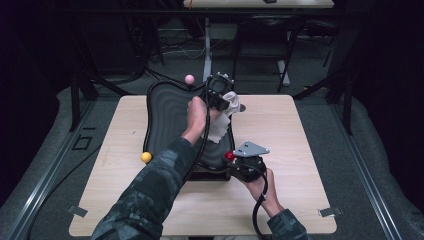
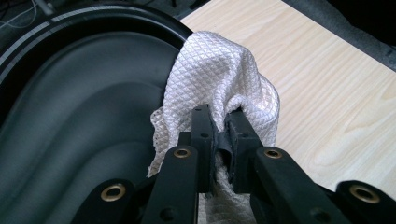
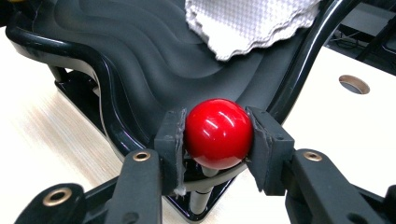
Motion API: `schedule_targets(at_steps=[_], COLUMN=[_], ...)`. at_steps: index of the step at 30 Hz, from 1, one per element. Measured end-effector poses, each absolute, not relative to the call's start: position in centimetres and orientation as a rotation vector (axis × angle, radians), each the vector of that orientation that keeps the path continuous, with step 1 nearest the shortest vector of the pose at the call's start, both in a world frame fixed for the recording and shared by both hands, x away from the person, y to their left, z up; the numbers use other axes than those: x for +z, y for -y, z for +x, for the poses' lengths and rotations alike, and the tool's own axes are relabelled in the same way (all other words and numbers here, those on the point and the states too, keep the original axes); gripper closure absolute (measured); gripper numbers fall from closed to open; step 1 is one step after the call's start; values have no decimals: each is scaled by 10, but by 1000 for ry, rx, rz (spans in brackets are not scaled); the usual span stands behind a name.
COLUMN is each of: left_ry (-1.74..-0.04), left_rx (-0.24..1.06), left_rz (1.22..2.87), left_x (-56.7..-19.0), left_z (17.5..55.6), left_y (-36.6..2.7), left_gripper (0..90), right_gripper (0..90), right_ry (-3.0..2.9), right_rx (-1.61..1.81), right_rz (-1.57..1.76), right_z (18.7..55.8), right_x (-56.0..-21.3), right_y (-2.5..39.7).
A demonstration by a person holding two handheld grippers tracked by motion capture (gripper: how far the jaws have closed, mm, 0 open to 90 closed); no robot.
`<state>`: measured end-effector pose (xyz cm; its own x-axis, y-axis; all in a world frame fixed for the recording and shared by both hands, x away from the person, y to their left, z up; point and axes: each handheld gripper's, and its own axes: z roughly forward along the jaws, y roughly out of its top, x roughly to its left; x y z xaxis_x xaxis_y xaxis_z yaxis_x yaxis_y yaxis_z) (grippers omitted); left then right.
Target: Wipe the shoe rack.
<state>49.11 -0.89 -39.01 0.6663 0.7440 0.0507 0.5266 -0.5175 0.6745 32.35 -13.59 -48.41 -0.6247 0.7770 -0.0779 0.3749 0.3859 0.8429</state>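
Observation:
A black wavy tray (image 1: 167,117) lies on the wooden table (image 1: 280,130), with ball knobs at its corners: pink (image 1: 189,79), yellow (image 1: 146,157) and red (image 1: 230,156). My left gripper (image 1: 223,102) is shut on a white quilted cloth (image 1: 220,127) at the tray's far right rim; in the left gripper view the cloth (image 2: 219,79) bunches up between the jaws of the left gripper (image 2: 219,135) over the tray (image 2: 70,107). My right gripper (image 3: 215,137) is shut on the red knob (image 3: 217,131) at the near right corner of the tray (image 3: 135,60). The cloth (image 3: 247,21) hangs into the tray beyond it.
The table has a small round hole (image 3: 354,84) right of the tray. Bare wood lies to the left (image 1: 115,150) and right of the tray. Dark table legs and cables (image 1: 210,40) stand on the floor behind.

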Motion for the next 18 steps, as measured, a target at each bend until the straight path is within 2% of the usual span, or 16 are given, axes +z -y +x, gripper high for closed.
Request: schedule_targets(at_steps=[12, 18], left_ry=[-921, -898], left_rx=[440, 428], left_rz=[2274, 2289], left_x=[-402, -407], left_z=[468, 459], left_y=[2, 0], left_gripper=[836, 836], right_gripper=[586, 399], right_ry=[-2193, -2193], right_rx=[1176, 1164], right_rz=[1015, 1076], right_z=[324, 324], right_x=[-483, -480], right_y=[137, 142])
